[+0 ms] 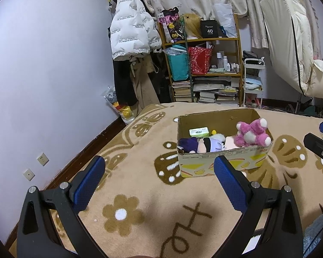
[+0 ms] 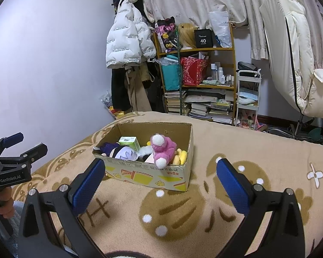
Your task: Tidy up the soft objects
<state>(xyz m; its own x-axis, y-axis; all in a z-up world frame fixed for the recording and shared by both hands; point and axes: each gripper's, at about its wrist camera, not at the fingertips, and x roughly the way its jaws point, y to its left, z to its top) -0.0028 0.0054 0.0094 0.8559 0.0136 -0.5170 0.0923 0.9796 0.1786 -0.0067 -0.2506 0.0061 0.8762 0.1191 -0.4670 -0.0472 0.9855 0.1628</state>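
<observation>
A cardboard box (image 1: 224,162) stands on the beige patterned blanket (image 1: 140,193); it also shows in the right wrist view (image 2: 148,175). Inside lie a pink plush bear (image 1: 253,132) (image 2: 162,148), a purple-haired doll (image 1: 201,145) (image 2: 120,151), a yellow plush (image 2: 179,157) and a green tissue pack (image 1: 199,131) (image 2: 130,142). My left gripper (image 1: 159,166) is open and empty, short of the box. My right gripper (image 2: 160,171) is open and empty, just in front of the box.
A shelf (image 1: 204,64) with bags, bottles and stacked books stands beyond the bed. A white puffer jacket (image 1: 131,34) hangs by the wall. A folded cream chair (image 1: 295,49) stands at the right. The left gripper shows at the left in the right wrist view (image 2: 21,144).
</observation>
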